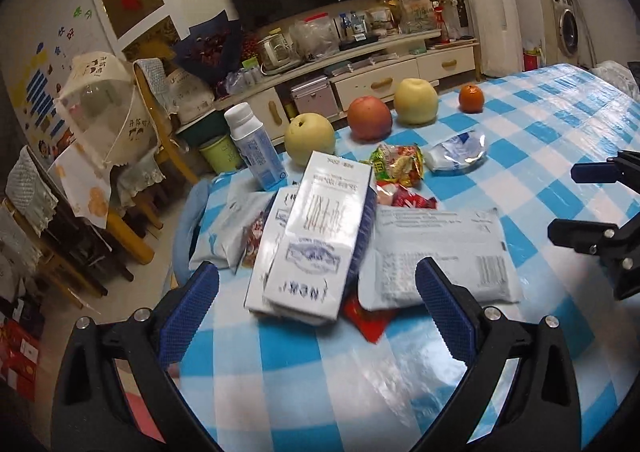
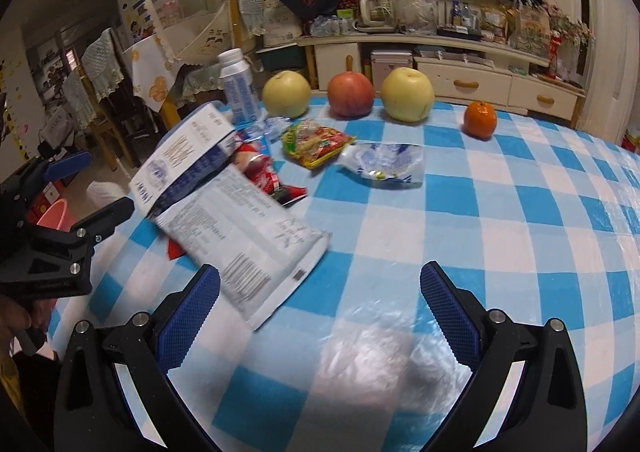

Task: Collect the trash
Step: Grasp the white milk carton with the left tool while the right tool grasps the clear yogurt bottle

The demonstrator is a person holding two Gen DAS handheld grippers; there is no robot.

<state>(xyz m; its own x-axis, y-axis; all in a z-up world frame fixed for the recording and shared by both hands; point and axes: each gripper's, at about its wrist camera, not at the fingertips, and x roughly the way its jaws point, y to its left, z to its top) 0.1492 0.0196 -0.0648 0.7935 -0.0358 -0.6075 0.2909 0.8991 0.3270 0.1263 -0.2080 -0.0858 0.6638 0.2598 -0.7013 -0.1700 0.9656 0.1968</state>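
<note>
Trash lies piled on the blue-checked table [image 1: 304, 380]: a white milk carton [image 1: 320, 236] on its side, a flat white packet [image 1: 440, 252], red wrappers [image 1: 412, 198], a colourful snack bag [image 1: 396, 164], a crumpled clear-white wrapper [image 1: 456, 152] and an upright white bottle [image 1: 256, 148]. My left gripper [image 1: 316, 304] is open and empty, just short of the carton. My right gripper [image 2: 320, 308] is open and empty, its left pad beside the white packet [image 2: 248, 240]. The carton [image 2: 184, 160], snack bag [image 2: 316, 142] and crumpled wrapper [image 2: 384, 164] show in the right wrist view.
Two yellow pears [image 2: 286, 92], a red apple [image 2: 351, 94] and an orange [image 2: 480, 119] stand in a row at the table's far edge. Chairs [image 1: 120, 172] and a green bin [image 1: 222, 152] stand on the floor to the left. A TV cabinet [image 1: 360, 64] lines the wall.
</note>
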